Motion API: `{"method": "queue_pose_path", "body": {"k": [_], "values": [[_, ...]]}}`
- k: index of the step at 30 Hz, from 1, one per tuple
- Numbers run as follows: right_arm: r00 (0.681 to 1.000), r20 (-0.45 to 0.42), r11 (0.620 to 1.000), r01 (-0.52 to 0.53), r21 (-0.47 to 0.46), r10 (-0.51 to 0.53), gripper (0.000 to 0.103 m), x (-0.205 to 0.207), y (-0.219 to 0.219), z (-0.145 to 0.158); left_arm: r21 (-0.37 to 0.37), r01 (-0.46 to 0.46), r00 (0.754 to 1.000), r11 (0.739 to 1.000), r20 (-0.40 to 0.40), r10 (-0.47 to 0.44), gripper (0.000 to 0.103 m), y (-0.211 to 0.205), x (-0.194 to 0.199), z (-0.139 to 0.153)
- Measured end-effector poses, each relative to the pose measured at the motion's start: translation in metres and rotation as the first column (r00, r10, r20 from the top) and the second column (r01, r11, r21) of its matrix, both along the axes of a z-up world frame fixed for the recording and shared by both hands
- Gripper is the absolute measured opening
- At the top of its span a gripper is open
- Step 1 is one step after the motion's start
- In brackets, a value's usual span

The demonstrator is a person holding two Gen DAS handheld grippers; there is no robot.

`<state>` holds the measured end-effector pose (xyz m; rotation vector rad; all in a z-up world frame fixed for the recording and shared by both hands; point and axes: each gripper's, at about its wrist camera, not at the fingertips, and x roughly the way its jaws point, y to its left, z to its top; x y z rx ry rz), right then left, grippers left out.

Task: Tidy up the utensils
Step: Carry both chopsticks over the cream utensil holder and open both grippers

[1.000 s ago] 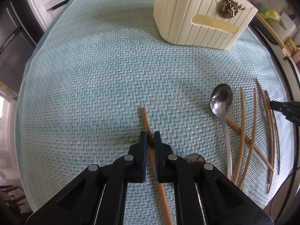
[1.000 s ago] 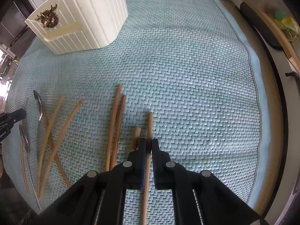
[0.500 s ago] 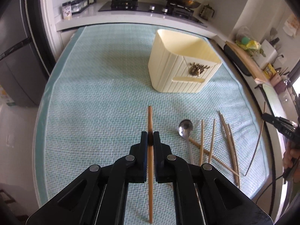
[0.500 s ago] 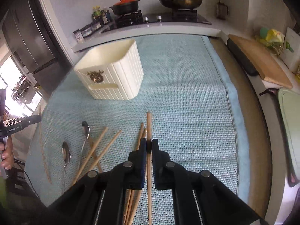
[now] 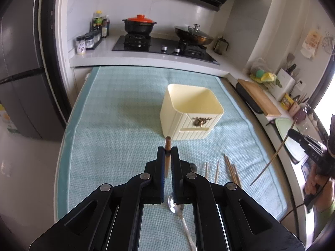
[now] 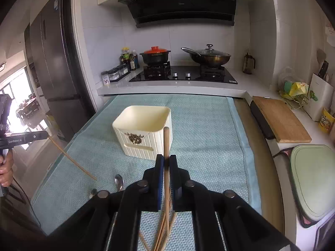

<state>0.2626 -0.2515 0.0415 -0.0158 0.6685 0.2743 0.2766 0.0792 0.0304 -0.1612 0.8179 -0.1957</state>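
Note:
My left gripper [image 5: 168, 151] is shut on a wooden chopstick [image 5: 168, 143], held high over the teal mat [image 5: 117, 125]. My right gripper [image 6: 166, 160] is shut on another chopstick [image 6: 166, 146], also lifted. The cream utensil holder [image 5: 191, 115] stands ahead of both, open top empty; it also shows in the right wrist view [image 6: 144, 131]. Several chopsticks [image 5: 230, 171] and a metal spoon [image 5: 178, 209] lie on the mat below. Two spoons [image 6: 119, 181] show in the right wrist view. The right gripper shows at the left view's right edge [image 5: 293, 135].
A stove with a red-lidded pot [image 5: 139, 24] and a wok [image 5: 193, 34] is at the back. A fridge [image 5: 18, 83] stands left. A wooden cutting board [image 6: 279, 119] and a green tray [image 6: 312, 179] lie on the right counter.
Both grippers have risen well above the mat, each carrying its chopstick up with it. The views now take in the whole kitchen and the holder's open top.

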Motion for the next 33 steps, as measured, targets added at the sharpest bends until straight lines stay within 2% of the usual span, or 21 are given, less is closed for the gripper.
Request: {"method": "queue_pose_path", "body": {"k": [6, 13, 18, 21, 24, 29, 33], "values": [[0.997, 0.074, 0.999, 0.003, 0.044, -0.006, 0.006, 0.023, 0.011, 0.035, -0.035, -0.012, 0.998, 0.999, 0.064, 0.014, 0.003, 0.002, 0.023, 0.035], [0.979, 0.206, 0.995, -0.022, 0.097, 0.001, 0.006, 0.063, 0.033, 0.092, -0.055, 0.012, 0.983, 0.998, 0.183, -0.002, 0.003, -0.016, 0.064, 0.098], [0.97, 0.243, 0.992, -0.039, 0.12, 0.008, 0.006, 0.107, 0.05, 0.107, -0.057, 0.012, 0.976, 0.998, 0.217, 0.001, 0.003, -0.034, 0.11, 0.121], [0.968, 0.252, 0.99, -0.054, 0.129, 0.02, 0.006, 0.134, 0.062, 0.101, -0.022, 0.004, 0.976, 1.0, 0.216, 0.001, 0.003, -0.048, 0.137, 0.114], [0.972, 0.232, 0.992, -0.066, 0.111, 0.038, 0.006, 0.16, 0.075, 0.081, -0.013, 0.011, 0.985, 1.0, 0.17, -0.008, 0.003, -0.059, 0.161, 0.092], [0.996, 0.047, 0.991, -0.079, 0.108, 0.074, 0.006, 0.201, 0.086, 0.026, -0.014, 0.026, 0.999, 1.0, 0.04, -0.026, 0.003, -0.068, 0.193, 0.039], [0.993, -0.087, 0.994, -0.074, 0.083, 0.082, 0.006, 0.222, 0.09, -0.015, -0.018, 0.028, 0.998, 0.999, -0.058, -0.029, 0.003, -0.072, 0.21, 0.002]]}}
